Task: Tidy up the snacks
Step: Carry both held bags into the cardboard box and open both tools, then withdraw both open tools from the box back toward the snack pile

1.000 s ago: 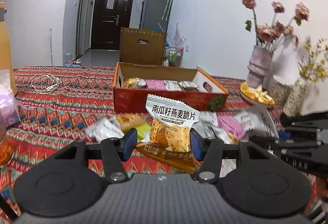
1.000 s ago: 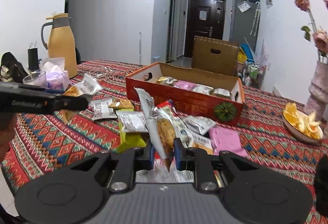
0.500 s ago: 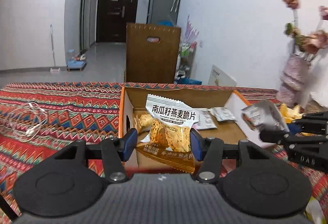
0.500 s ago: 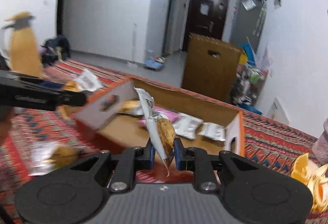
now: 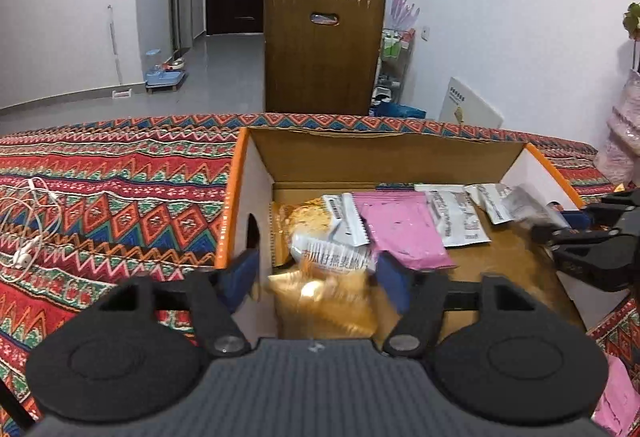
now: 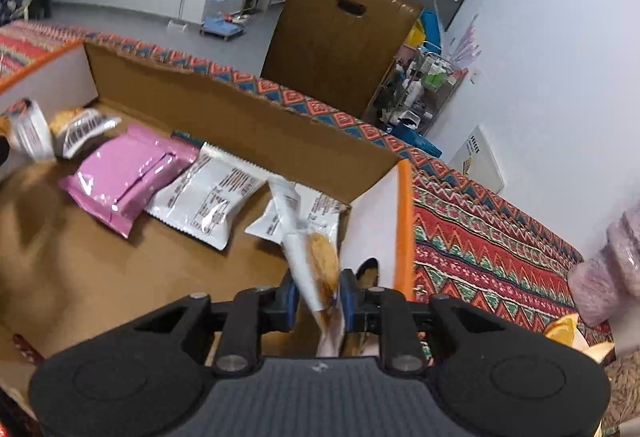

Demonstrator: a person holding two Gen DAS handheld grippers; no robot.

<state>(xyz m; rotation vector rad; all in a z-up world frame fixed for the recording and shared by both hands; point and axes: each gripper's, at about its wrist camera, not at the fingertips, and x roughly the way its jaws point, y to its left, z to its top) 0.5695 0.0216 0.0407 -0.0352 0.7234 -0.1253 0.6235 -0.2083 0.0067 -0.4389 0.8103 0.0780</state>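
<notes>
An orange cardboard box (image 5: 236,173) lies open on the patterned tablecloth and holds several snack packets, among them a pink one (image 5: 400,225). My left gripper (image 5: 316,275) is open over the box's left end; a blurred white-and-orange oat crisp packet (image 5: 332,269) is between its fingers, tipped down toward the box floor. My right gripper (image 6: 318,301) is shut on a white cookie packet (image 6: 312,257) and holds it over the box's right end (image 6: 404,221). It also shows in the left wrist view (image 5: 576,237). The pink packet shows in the right wrist view (image 6: 128,169).
White earphones (image 5: 28,225) lie on the tablecloth at left. A tall brown cardboard box (image 5: 322,49) stands behind the table. A pink vase (image 6: 608,265) and a dish of orange slices (image 6: 568,329) stand to the right of the box.
Both grippers moved from the snack pile to above the box. My left gripper opened and the oat crisp packet is dropping from it. My right gripper tilted down, still holding its packet.
</notes>
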